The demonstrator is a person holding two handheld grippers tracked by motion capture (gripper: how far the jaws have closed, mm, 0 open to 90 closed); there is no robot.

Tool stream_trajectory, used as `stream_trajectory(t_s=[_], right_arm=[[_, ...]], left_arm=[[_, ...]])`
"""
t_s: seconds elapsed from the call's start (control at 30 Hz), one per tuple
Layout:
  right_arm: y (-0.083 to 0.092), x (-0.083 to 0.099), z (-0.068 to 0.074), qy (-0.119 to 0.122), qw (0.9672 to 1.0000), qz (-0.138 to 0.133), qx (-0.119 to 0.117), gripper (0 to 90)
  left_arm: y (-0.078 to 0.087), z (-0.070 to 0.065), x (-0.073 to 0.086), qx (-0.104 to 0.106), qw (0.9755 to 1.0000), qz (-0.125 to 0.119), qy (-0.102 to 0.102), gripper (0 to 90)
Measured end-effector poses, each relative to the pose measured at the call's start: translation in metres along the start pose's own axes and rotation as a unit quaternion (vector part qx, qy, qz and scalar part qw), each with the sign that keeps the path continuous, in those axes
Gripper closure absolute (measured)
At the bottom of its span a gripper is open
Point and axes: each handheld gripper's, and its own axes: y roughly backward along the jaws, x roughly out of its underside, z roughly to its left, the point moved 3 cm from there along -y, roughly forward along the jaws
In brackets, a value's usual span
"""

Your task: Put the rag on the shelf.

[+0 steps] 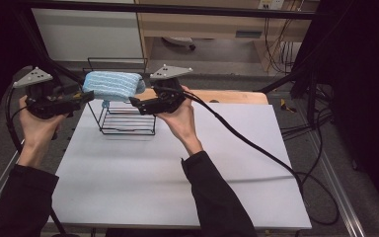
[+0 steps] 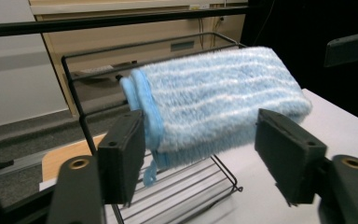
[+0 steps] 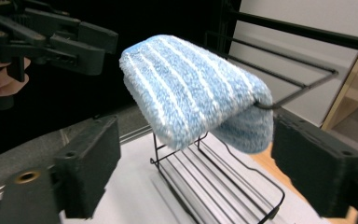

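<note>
Two hand-held black grippers, left (image 1: 81, 97) and right (image 1: 139, 102), flank a fluffy blue-and-white striped folded towel (image 1: 112, 85) draped over a black wire rack (image 1: 128, 121), jaws wide, empty. Uneven pulls could probably tip the light rack.

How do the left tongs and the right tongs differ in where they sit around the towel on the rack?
The left tongs sit at the left end of the folded, fluffy blue-and-white striped towel, the right tongs at its right end. The left tongs are level with the towel; the right tongs sit slightly lower, beside the black wire rack. Both are open, point at the towel and hold nothing; it hangs over the rack's top bar.
</note>
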Motion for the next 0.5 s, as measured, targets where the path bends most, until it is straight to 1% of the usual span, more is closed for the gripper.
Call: stream_trajectory(t_s=[0.07, 0.2, 0.33, 0.4, 0.5], right_arm=[[0.005, 0.006, -0.003, -0.008, 0.9999, 0.006, -0.003, 10.0], [0.015, 0.017, -0.009, -0.01, 0.9996, 0.025, -0.001, 5.8], [0.034, 0.029, -0.018, -0.019, 0.9994, 0.029, 0.001, 3.8], [0.043, 0.035, -0.021, -0.022, 0.9993, 0.031, 0.002, 3.1], [0.058, 0.045, -0.027, -0.027, 0.999, 0.035, 0.003, 2.2]], left_arm=[[0.0, -0.001, 0.007, 0.002, 1.0, 0.008, 0.002, 26.3], [0.0, -0.004, 0.02, 0.001, 0.9998, 0.02, 0.002, 19.3], [0.0, -0.008, 0.033, 0.001, 0.9996, 0.03, 0.003, 13.2], [0.0, -0.011, 0.04, 0.002, 0.9995, 0.033, 0.001, 11.4], [0.001, -0.016, 0.051, 0.01, 0.9994, 0.034, 0.003, 10.6]])
